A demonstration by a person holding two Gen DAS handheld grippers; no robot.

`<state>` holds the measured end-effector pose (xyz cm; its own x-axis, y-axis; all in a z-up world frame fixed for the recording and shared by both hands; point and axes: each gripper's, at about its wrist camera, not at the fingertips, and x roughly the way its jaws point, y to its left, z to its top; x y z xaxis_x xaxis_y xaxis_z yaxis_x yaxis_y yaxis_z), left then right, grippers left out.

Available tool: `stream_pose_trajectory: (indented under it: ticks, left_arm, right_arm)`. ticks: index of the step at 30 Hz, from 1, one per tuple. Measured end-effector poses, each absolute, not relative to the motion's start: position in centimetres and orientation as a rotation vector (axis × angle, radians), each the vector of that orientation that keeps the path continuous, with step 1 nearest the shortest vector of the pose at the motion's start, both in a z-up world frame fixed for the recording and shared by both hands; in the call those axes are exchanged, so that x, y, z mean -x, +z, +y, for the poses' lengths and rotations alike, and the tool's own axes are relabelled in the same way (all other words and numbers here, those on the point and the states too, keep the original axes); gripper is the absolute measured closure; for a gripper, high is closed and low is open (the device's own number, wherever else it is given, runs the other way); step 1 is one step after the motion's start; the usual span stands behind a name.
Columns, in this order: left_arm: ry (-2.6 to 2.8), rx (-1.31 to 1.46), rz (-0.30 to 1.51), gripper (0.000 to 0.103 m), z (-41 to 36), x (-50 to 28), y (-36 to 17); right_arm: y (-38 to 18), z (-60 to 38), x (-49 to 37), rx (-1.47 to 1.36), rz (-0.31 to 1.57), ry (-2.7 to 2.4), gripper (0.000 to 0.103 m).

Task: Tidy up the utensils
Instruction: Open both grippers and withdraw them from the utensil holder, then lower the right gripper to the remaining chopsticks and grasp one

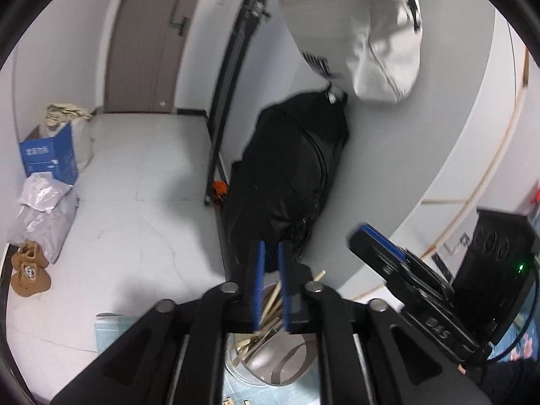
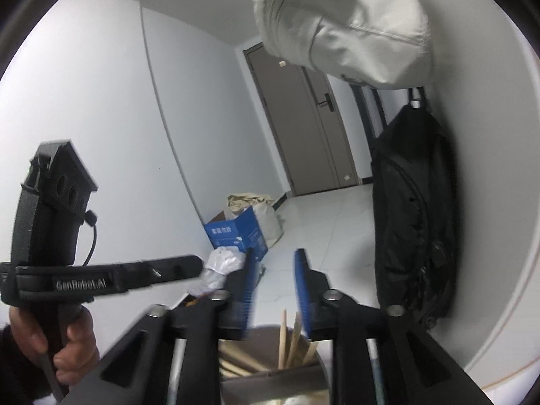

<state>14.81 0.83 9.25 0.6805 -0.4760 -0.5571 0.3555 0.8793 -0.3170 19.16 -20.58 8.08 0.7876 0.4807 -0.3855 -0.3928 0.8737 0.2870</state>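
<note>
Left wrist view: the left gripper (image 1: 270, 266) has its jaws slightly apart and empty, directly above the wooden sticks (image 1: 266, 320), which stand slanted in a metal cup (image 1: 290, 368).

Right wrist view: the right gripper (image 2: 275, 280), jaws wider apart and empty, hovers over the same sticks; the left seems nearer.

White walls (image 2: 101, 101), pale tiled floor (image 1: 141, 209), brown door (image 2: 303, 118), black hanging jacket (image 1: 290, 168).
</note>
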Motion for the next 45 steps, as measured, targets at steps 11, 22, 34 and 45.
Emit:
stream_pose_trajectory:
  ticks: [11, 22, 34, 45]
  left_arm:
    - [-0.260, 0.215, 0.624, 0.045, 1.4, -11.5, 10.3]
    - [-0.211, 0.183, 0.580, 0.029, 1.0, -7.1, 10.8]
    - [-0.185, 0.134, 0.546, 0.021, 0.7, -3.3, 10.1]
    - [-0.148, 0.098, 0.560, 0.020, 0.6, -0.9, 5.6]
  right_arm:
    - [10.9, -22.3, -13.6, -0.218, 0.448, 0.435, 0.035]
    - [12.7, -21.9, -8.7, -0.186, 0.399, 0.434, 0.011]
    - [12.3, -21.2, -5.0, -0.177, 0.420, 0.460, 0.004]
    - [7.9, -20.6, -2.1, -0.153, 0.497, 0.472, 0.000]
